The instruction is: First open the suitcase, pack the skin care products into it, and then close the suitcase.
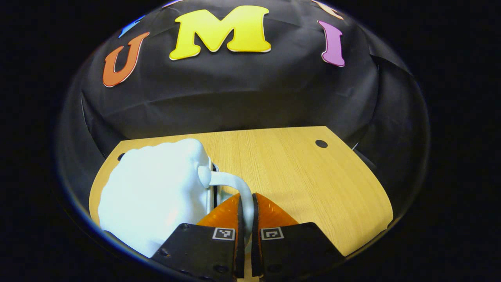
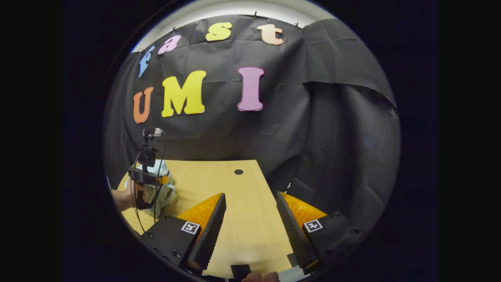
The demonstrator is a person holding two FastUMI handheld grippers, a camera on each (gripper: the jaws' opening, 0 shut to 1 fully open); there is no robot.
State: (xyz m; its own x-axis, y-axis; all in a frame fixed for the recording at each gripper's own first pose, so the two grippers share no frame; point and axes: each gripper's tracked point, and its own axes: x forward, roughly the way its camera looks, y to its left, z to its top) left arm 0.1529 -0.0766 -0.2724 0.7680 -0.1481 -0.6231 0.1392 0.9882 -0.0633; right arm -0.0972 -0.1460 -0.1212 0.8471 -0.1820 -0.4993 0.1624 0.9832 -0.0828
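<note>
While gripped, suitcase (image 1: 156,199) near table edge (image 1: 94,203)

A light wood-grain tabletop (image 1: 297,172) carries the scene, its boards running away toward the black cloth wall behind it. In the left gripper view its far edge is straight, the far right corner is cut off at an angle, and a small dark round hole (image 1: 321,143) sits near that corner; another hole shows partly at the far left edge. On the left part of the tabletop lies a small white suitcase (image 1: 152,196) with a curved white handle (image 1: 235,188). In the right gripper view the same suitcase (image 2: 164,188) rests near the left edge, well apart from the round hole (image 2: 238,172).
</note>
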